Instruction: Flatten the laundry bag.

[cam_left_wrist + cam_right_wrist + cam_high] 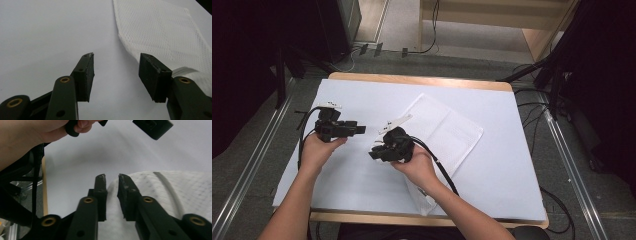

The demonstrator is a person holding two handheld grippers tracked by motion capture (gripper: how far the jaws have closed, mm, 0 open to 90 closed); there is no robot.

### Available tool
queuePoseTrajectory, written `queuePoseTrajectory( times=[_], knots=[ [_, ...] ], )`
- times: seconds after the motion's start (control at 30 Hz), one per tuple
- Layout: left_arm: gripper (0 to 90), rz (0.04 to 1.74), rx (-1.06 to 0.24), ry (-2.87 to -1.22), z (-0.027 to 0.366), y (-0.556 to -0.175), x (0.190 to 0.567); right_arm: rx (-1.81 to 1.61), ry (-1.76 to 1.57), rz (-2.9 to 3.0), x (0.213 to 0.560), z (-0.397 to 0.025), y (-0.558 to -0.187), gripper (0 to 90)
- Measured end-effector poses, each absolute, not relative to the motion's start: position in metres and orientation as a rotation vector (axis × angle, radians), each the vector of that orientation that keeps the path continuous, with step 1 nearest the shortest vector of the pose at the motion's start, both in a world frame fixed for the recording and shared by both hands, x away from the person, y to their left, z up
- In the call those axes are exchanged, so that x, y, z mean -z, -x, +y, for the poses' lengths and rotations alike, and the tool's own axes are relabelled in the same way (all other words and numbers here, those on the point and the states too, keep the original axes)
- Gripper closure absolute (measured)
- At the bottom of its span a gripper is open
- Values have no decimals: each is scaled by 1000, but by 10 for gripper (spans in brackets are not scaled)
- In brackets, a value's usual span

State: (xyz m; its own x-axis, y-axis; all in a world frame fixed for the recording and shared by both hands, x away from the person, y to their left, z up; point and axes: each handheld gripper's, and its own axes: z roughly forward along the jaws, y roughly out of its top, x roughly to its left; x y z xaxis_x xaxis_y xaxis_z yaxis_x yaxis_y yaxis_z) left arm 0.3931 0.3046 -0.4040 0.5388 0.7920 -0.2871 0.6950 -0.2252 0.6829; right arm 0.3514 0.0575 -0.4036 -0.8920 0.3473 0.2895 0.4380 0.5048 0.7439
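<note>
Two tongs work a white mesh bag (447,132) lying on the bench (362,180): your right tongs (111,178) are clamped on its near edge. Your left tongs (116,58) stand wide apart, empty, with the bag just beyond the right-hand jaw.

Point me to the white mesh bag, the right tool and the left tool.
white mesh bag (452,127), high view, flat middle of the mesh.
right tool (111,182), right gripper view, between its tips, pinching the bag's edge.
left tool (116,66), left gripper view, open gap between tips.

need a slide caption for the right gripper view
Right hand-held gripper pinching the edge of a white mesh cloth on the white table, with the person's left hand above.
</note>
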Motion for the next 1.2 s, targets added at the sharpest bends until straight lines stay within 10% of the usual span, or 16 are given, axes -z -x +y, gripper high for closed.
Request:
queuePoseTrajectory(
  times=[1.2],
  knots=[
    [473,1113,-73,-2134,225,-449,431,1398,1033,-2703,423,-67,-355,696]
  ],
)
